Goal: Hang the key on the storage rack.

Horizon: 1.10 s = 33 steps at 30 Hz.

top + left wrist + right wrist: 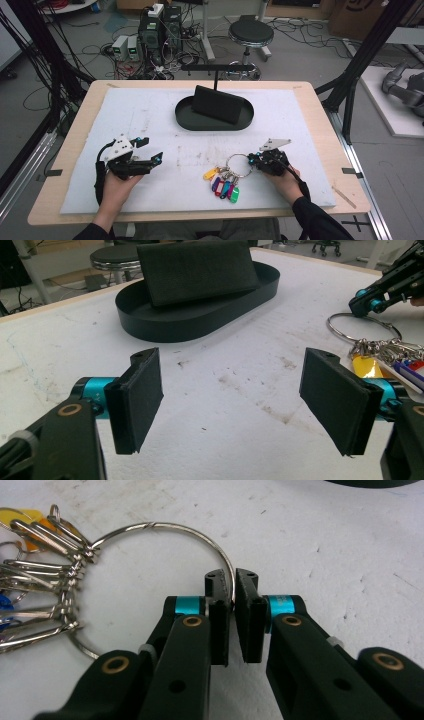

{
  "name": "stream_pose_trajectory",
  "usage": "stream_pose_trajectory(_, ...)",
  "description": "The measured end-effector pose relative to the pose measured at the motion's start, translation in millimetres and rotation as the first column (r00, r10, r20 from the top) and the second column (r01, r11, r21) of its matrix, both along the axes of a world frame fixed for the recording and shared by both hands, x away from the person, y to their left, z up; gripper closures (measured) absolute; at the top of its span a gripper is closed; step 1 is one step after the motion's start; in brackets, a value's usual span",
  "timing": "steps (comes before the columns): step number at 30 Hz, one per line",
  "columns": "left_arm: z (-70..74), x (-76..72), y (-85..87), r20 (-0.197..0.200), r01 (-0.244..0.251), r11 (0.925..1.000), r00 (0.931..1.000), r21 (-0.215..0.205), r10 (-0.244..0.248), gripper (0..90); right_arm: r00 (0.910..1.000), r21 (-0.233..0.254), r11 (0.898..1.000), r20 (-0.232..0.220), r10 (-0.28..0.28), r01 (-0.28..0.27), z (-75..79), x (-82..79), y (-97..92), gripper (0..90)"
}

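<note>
A large metal key ring (235,156) with several coloured tags (223,185) lies on the white mat near the front edge, right of centre. My right gripper (251,160) is at the ring's right side. In the right gripper view its jaws (231,587) are shut on the ring's wire (160,526), low over the mat. The tags (30,517) hang off the ring's far side. My left gripper (152,150) rests at the front left, well away from the ring. It stands open (232,400) with only mat between its pads.
A black oval tray (215,125) sits at the mat's back centre, with a black block (218,104) leaning inside it. The white mat (150,115) covers most of the wooden table. A stool (250,34) and cables are on the floor beyond.
</note>
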<state>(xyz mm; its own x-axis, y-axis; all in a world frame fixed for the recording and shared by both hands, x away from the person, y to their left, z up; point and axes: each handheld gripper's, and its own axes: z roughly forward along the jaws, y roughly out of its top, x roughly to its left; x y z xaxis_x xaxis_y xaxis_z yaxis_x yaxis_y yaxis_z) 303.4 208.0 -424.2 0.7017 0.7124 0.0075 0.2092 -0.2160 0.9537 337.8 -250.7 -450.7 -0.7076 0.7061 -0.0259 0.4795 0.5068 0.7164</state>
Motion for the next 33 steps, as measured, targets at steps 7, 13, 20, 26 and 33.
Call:
stream_pose_trajectory(7,-0.4,-1.0,1.5,0.000,-0.005,1.0000,1.0000,-0.001,0.005,25.2,0.9998,0.045,0.999,0.004,-0.019,0.019,3.9,3.1,-6.1,87.8)
stream_pose_trajectory(13,0.0,-3.2,3.9,0.003,-0.008,1.0000,1.0000,0.003,0.008,25.2,0.9983,0.141,0.989,0.028,-0.052,0.047,13.7,3.7,-14.9,87.9)
stream_pose_trajectory(20,-0.2,-5.1,6.0,0.004,-0.013,0.9999,0.9999,0.002,0.013,25.2,0.9959,0.251,0.965,0.036,-0.083,0.071,23.4,4.3,-24.8,87.9)
stream_pose_trajectory(26,-0.8,-6.0,6.1,0.001,-0.017,0.9999,0.9999,0.000,0.017,25.1,0.9946,0.309,0.949,0.067,-0.079,0.055,31.4,0.6,-24.1,90.0)
stream_pose_trajectory(33,-1.2,-5.6,5.8,-0.001,-0.010,0.9999,1.0000,0.004,0.010,25.2,0.9946,0.283,0.957,0.056,-0.087,0.068,29.4,3.4,-24.4,90.0)
